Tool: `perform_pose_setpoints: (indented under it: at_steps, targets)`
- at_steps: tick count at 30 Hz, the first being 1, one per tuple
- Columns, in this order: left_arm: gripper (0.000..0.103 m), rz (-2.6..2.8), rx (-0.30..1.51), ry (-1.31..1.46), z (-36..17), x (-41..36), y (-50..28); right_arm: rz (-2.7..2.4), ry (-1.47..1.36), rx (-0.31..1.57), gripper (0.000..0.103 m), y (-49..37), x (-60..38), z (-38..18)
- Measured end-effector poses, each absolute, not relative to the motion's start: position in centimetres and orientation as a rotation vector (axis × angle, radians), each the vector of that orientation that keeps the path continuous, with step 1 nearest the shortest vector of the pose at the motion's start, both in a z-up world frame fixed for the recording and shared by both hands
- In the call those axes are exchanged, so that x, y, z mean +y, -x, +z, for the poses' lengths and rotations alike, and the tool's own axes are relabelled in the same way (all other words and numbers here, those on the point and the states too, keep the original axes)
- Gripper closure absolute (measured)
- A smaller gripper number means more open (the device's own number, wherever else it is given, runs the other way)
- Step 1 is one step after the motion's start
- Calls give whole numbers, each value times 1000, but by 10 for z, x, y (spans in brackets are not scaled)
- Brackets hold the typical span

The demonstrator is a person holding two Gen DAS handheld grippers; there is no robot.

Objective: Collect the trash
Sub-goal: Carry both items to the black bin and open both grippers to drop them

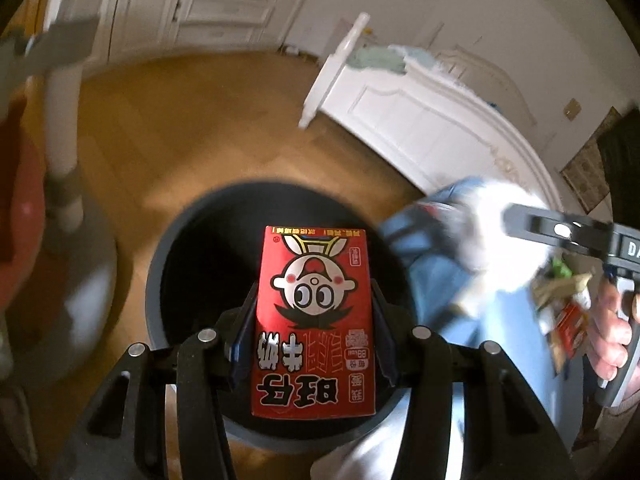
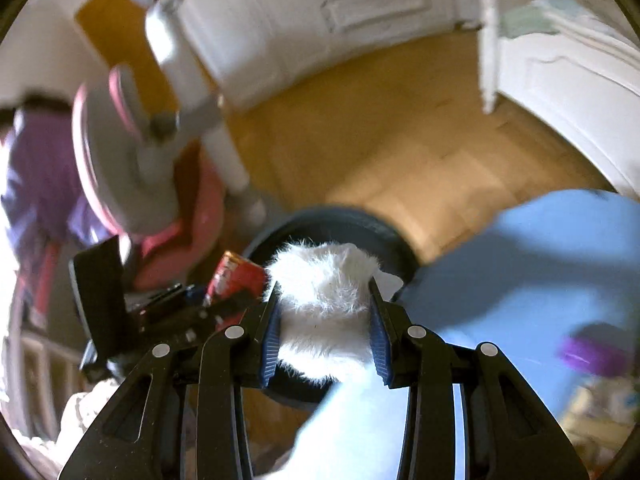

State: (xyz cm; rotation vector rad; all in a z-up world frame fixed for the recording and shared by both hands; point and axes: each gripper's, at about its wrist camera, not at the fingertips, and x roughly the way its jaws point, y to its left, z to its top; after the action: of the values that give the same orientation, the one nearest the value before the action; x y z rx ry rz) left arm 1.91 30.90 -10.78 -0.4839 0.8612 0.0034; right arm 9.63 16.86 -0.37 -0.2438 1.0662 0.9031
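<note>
Bin [image 1: 160, 280]: dark, round and open-topped, standing on the wood floor; both grippers hang above its mouth.
Step in hand: by the look of it, dropping the collected trash into the bin.
Doing it well: each piece should be centred over the dark opening before the fingers let go; the white piece sits nearer the rim, so it needs carrying further in so that it does not snag on the edge.
Left gripper [image 1: 314, 316]: clenched on the carton [image 1: 314, 320], pads pressing its two long sides.
Right gripper [image 2: 325, 326]: clenched on a white fluffy piece [image 2: 324, 296], which bulges past the fingertips; what it is cannot be told.
Carton place: directly over the bin's opening, clear of the rim.
Carton axis: long axis runs along the fingers, away from the camera and slanting down toward the bin; its printed face is upside down in the left view.
Risk: a release while the hands are moving could throw a piece past the rim.
</note>
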Motion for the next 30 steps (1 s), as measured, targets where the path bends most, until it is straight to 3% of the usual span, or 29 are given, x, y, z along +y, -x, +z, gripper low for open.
perform_pose_setpoints:
  at_steps: [8, 14, 19, 26, 30]
  targets:
    - [53, 0, 913, 461, -148, 306, -15, 857, 396, 1093, 64, -92, 215, -48]
    - [51, 17, 945, 388, -154, 299, -20, 844, 395, 1075, 52, -94, 207, -55]
    - [20, 27, 932, 365, -148, 297, -18, 875, 314, 1056, 42, -95, 188, -41]
    - [20, -4, 887, 319, -115, 275, -14, 899, 119, 995, 42, -91, 123, -8]
    - [20, -75, 824, 269, -79, 241, -20, 891, -6, 902, 31, -82, 61, 16]
